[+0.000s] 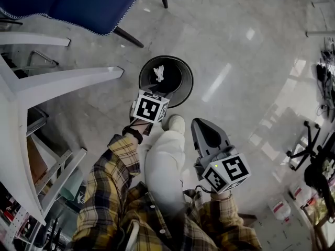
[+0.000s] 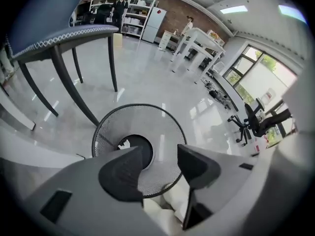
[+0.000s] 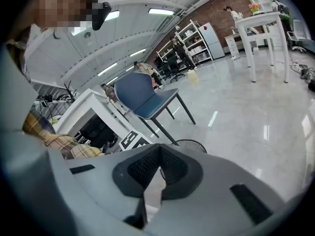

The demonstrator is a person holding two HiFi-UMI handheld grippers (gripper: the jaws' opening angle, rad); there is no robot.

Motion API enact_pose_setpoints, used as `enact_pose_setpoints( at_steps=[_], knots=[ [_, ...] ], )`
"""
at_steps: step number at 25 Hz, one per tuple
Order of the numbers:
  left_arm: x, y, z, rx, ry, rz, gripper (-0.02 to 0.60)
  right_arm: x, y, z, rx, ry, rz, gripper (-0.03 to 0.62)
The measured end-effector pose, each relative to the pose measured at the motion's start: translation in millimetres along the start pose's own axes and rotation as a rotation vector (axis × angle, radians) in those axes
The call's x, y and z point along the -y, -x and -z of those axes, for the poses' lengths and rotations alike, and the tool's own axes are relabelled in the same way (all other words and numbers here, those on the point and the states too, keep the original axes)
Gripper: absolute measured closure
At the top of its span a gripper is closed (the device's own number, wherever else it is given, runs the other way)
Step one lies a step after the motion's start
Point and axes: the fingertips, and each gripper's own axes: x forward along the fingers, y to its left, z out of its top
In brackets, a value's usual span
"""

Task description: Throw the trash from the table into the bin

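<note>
The pads of the left gripper stood clearly apart, and nothing was between them; through the gap one saw the black mesh bin directly below; a small piece of crumpled white trash lay on the dark bottom of the bin, near its left side; the gripper pointed steeply down, just above the near rim, and the hand behind it came out of a plaid sleeve.

The pads of the right gripper were pressed together at their tips, with no object pinched between them; this gripper was held lower in the head view, beside the white trouser leg, well apart from the bin, and tilted down only moderately; a blue chair stood behind the bin on the shiny grey floor.
</note>
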Motion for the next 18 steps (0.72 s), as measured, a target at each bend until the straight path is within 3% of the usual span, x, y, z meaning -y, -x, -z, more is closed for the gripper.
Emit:
enact_pose_setpoints(
  at_steps=[5, 9, 14, 18],
  knots=[
    [39.9, 77.5, -24.9, 0.05, 0.019, 0.029, 0.362, -40.0, 45.5, -42.1, 0.007, 0.009, 0.003, 0.595],
    [82.1, 161.0, -50.3, 0.127, 0.038, 0.045, 0.442, -75.6, 92.0, -88.6, 0.023, 0.033, 0.003, 0.595],
    [135.6, 278.7, -91.6, 0.262, 0.071, 0.045, 0.505, -133.6, 153.1, -161.1, 0.056, 0.123, -0.038, 0.595],
    [170.2, 373.1, -120.9, 0.422, 0.087, 0.021, 0.556, -184.4, 190.6, -209.1, 0.087, 0.243, -0.107, 0.595]
  ],
)
